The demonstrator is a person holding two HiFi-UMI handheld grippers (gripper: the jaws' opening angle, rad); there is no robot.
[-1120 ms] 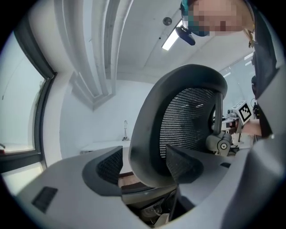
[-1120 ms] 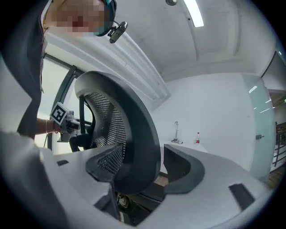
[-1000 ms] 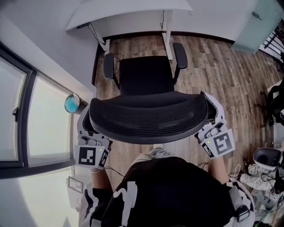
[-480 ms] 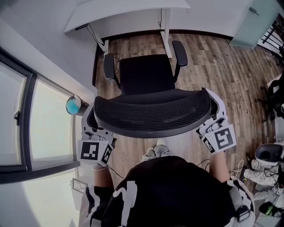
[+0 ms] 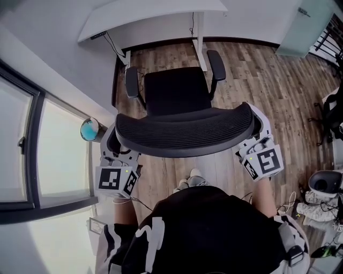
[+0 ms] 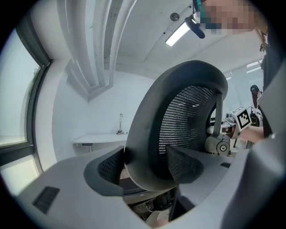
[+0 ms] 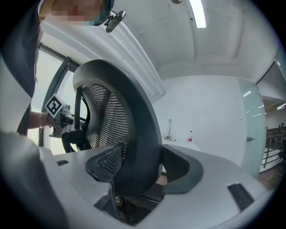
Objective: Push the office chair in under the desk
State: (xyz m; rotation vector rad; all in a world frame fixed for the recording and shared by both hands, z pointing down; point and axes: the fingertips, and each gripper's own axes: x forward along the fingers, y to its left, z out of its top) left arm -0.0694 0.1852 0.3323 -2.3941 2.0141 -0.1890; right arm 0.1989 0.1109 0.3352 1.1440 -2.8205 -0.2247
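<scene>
A black office chair stands on the wood floor with its mesh backrest (image 5: 185, 136) toward me and its seat (image 5: 177, 91) toward the white desk (image 5: 150, 13). The seat's front lies just short of the desk legs. My left gripper (image 5: 111, 143) is shut on the backrest's left edge, and my right gripper (image 5: 256, 127) is shut on its right edge. In the left gripper view the backrest rim (image 6: 147, 147) is pinched between both pads (image 6: 105, 166). The right gripper view shows the rim (image 7: 138, 152) held the same way between its pads (image 7: 178, 167).
A wall with tall windows (image 5: 32, 160) runs along the left, with a teal round object (image 5: 88, 129) by its foot. A cable (image 5: 115, 40) hangs from the desk. At the right stand a grey bin (image 5: 321, 184) and dark gear (image 5: 335, 120). A glass panel (image 5: 303, 24) is far right.
The chair has rolled a little toward the desk, with both grippers still clamped on the backrest and moving with it. The person's feet have stepped forward behind it.
</scene>
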